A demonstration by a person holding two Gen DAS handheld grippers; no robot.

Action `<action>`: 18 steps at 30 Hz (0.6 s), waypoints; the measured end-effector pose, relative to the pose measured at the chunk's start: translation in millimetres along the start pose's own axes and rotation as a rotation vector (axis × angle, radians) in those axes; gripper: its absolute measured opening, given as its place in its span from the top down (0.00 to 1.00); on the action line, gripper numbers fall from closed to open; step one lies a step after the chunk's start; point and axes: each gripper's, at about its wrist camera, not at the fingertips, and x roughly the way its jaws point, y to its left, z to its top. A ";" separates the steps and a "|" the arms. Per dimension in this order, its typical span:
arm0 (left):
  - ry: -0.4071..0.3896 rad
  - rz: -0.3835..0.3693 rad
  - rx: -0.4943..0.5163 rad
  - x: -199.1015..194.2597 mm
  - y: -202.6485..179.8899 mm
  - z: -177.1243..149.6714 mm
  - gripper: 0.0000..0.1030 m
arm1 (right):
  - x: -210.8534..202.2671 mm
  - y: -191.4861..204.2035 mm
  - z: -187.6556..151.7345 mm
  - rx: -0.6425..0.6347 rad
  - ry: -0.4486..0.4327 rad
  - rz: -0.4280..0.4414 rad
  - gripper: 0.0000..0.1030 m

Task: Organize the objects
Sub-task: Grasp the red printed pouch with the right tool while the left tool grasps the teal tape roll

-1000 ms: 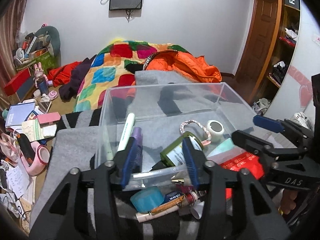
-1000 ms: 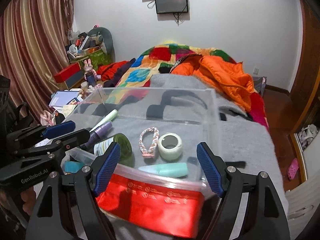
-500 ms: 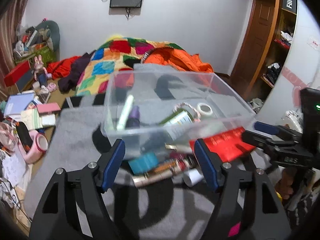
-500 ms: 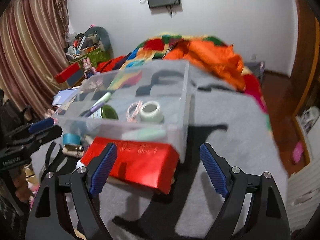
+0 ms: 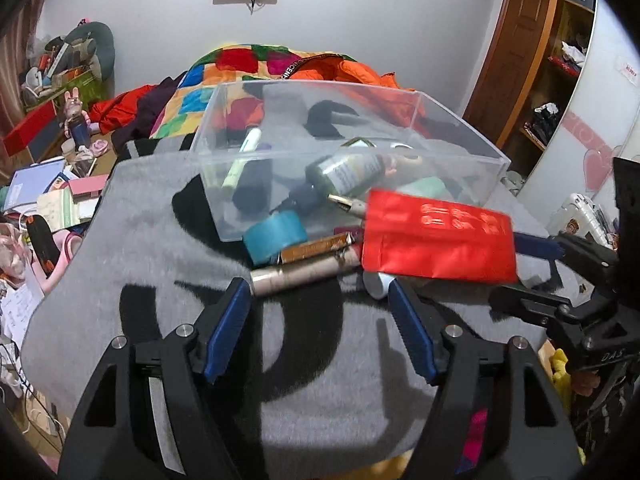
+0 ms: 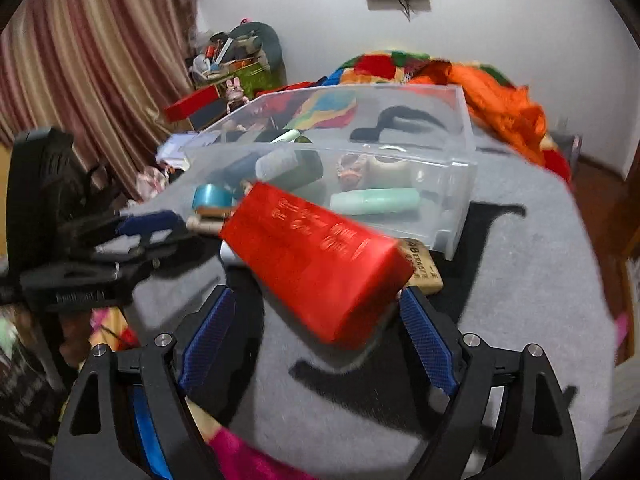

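Left gripper (image 5: 320, 306) and right gripper (image 6: 318, 318) both gape, holding nothing. Red foil pouch (image 6: 316, 264) lies against the clear plastic bin (image 6: 460, 200) on the grey blanket (image 6: 520, 300).

Bare grey blanket (image 5: 320, 364) lies open near both grippers, with room to pass. Farther in, the red pouch (image 6: 316, 264) blocks the middle, just beside the clear bin (image 5: 452, 128). Left of it a blue tape roll (image 5: 274, 236), a metal tube (image 5: 304, 274) and a brown stick crowd the bin's near wall. The bin's top is open; its far half is mostly bare floor.
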 end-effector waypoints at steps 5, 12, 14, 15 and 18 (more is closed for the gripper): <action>0.011 -0.006 -0.008 -0.5 0.3 -5.8 0.31 | -1.2 -4.2 10.6 -0.057 0.000 -0.071 0.16; 0.023 0.022 -0.025 -1.7 9.3 -11.8 0.31 | 23.1 11.7 18.9 -0.174 0.081 -0.044 0.14; 0.027 0.020 -0.041 -1.1 14.8 -10.6 0.31 | 32.2 20.8 17.4 -0.242 0.105 -0.067 0.13; 0.025 0.022 -0.045 -1.3 17.0 -10.2 0.31 | 36.4 23.6 16.3 -0.264 0.115 -0.085 0.14; 0.016 0.044 -0.041 -1.6 21.4 -6.7 0.31 | 41.9 24.9 12.9 -0.284 0.127 -0.111 0.16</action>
